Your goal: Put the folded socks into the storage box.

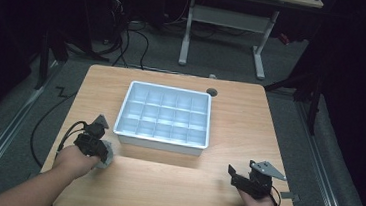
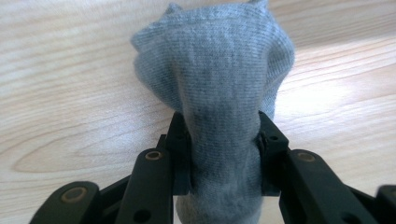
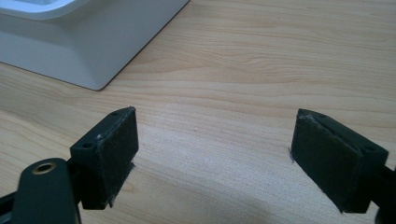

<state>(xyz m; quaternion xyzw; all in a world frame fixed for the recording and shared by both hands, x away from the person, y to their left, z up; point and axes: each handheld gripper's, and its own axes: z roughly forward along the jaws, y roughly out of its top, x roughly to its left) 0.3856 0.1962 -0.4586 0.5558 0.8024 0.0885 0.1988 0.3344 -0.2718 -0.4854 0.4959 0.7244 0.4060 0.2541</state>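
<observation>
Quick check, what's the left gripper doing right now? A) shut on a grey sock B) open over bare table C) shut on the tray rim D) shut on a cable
A: in the left gripper view, the left gripper has its jaws pressed on either side of a grey sock above the wooden table.

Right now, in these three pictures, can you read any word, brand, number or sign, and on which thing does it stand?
There is no readable text.
The grey sock in the left gripper: plain knit, no label.
The white tray: no print or numbers.
The wooden table: bare grain.
The right gripper and its pads: no markings.
</observation>
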